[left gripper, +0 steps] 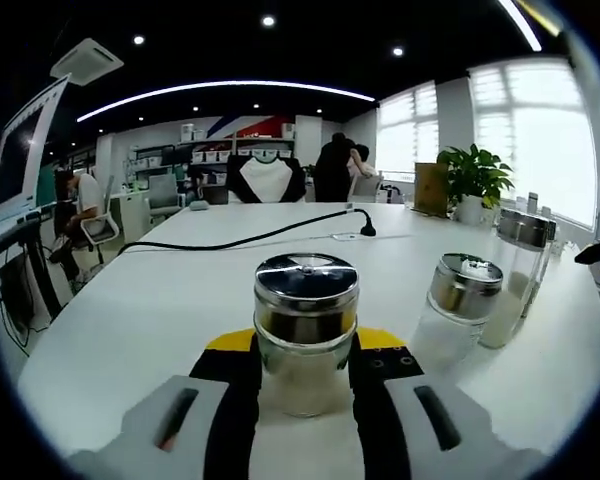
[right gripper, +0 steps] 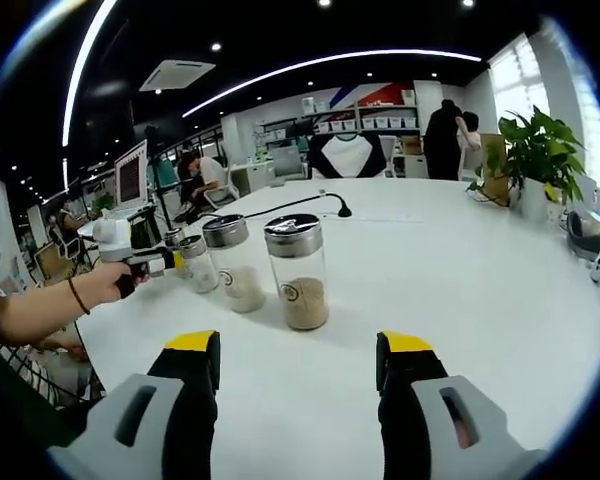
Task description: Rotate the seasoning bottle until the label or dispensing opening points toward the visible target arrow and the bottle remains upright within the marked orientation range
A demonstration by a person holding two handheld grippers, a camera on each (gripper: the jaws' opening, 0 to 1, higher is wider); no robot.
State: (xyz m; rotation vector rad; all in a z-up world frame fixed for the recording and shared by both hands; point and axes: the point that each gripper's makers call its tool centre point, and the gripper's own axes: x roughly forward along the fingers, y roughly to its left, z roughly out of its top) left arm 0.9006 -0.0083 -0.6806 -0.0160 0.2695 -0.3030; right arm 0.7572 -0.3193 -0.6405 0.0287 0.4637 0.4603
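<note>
A short glass seasoning bottle (left gripper: 306, 300) with a shiny metal lid stands upright on the white table (left gripper: 160, 300), with pale powder in its base. My left gripper (left gripper: 305, 345) is shut on it, its yellow-tipped jaws pressed to the glass on both sides. In the right gripper view, a person's hand holds that left gripper (right gripper: 145, 262) against the smallest bottle (right gripper: 195, 262) at the left end of a row. My right gripper (right gripper: 298, 370) is open over bare table, short of the tallest bottle (right gripper: 298, 270).
Two more metal-lidded bottles stand in the row: a middle one (left gripper: 460, 310) (right gripper: 235, 262) and a tall one (left gripper: 520, 270). A black cable (left gripper: 260, 238) crosses the far table. A potted plant (left gripper: 472, 180) sits at the far right, a monitor (right gripper: 130, 175) at the left, and people work beyond.
</note>
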